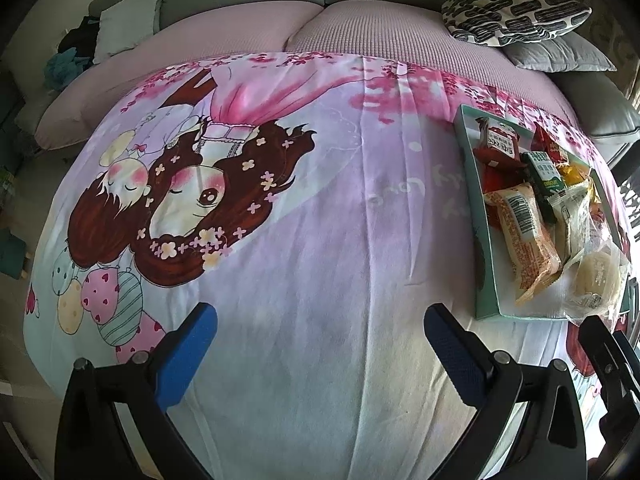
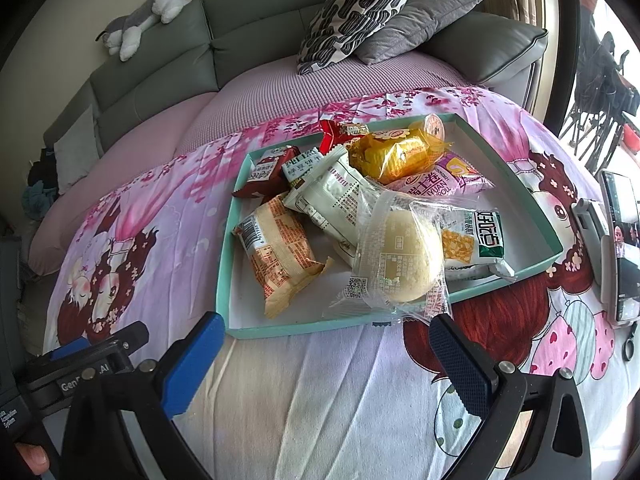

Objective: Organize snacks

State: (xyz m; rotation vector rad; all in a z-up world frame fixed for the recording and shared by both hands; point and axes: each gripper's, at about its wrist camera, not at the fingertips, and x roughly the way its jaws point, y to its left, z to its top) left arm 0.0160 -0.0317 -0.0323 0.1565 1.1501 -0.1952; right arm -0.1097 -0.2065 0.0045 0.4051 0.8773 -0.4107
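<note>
Both the left tongs and right tongs gape wide and empty above the cartoon sheet, near the teal tray heaped with snack packets.

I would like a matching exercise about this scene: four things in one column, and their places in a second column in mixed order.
Things:
1. round bun
2. yellow pack
3. plush dog
4. phone

Places:
A. on top of the sofa back
B. at the tray's near edge, hanging over it
C. on top of the pile, far side
D. right of the tray, on the sheet

Pairs: 1-B, 2-C, 3-A, 4-D
</note>
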